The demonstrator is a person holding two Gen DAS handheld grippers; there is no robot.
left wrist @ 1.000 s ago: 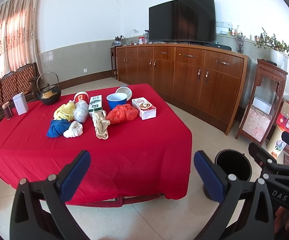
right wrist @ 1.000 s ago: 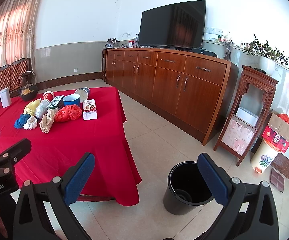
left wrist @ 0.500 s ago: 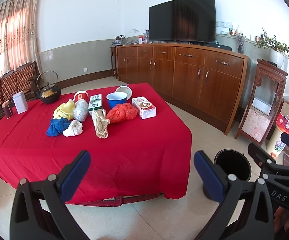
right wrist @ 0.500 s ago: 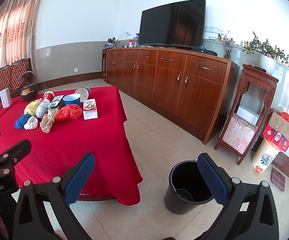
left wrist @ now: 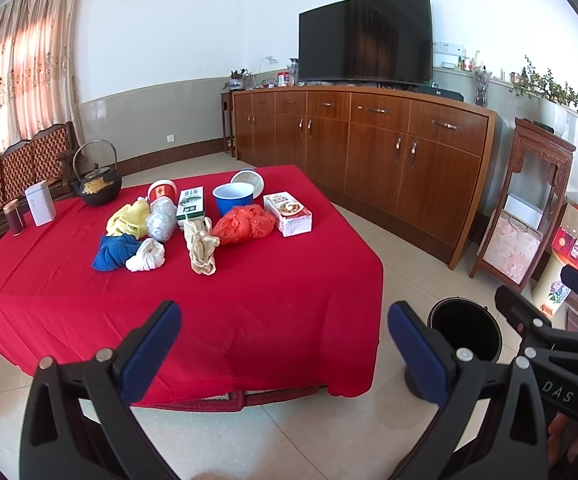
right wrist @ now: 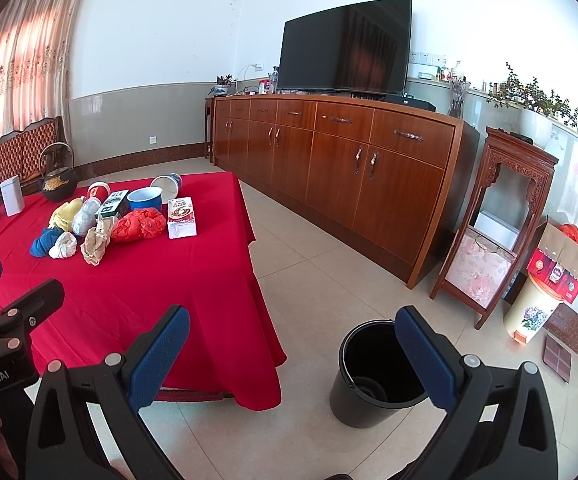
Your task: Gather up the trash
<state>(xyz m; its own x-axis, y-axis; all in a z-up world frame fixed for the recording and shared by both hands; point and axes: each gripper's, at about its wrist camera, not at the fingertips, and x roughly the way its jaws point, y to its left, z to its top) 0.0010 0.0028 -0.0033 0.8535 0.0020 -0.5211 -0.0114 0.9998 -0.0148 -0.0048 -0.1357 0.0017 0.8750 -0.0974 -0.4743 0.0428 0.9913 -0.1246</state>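
A low table draped in a red cloth [left wrist: 249, 300] is seen from its near edge, the cloth hanging down toward a pale tiled floor [right wrist: 309, 280]. Between the table's right edge and a long wooden sideboard [right wrist: 349, 160], a broad strip of bare floor is left open. A black bin [right wrist: 373, 372] is stood on that floor, just beside the table's near right corner, with its mouth open upward.

The trash is gathered toward the far middle of the table: a crumpled red plastic bag [left wrist: 245, 224], a beige wad [left wrist: 201, 246], a white wad [left wrist: 147, 255], blue cloth [left wrist: 113, 251], yellow cloth [left wrist: 127, 220], a printed carton [left wrist: 287, 213] and a blue bowl [left wrist: 233, 198].

Both the left gripper [left wrist: 285, 344] and right gripper [right wrist: 293, 348] are held spread wide, with nothing between the fingers, short of the table.
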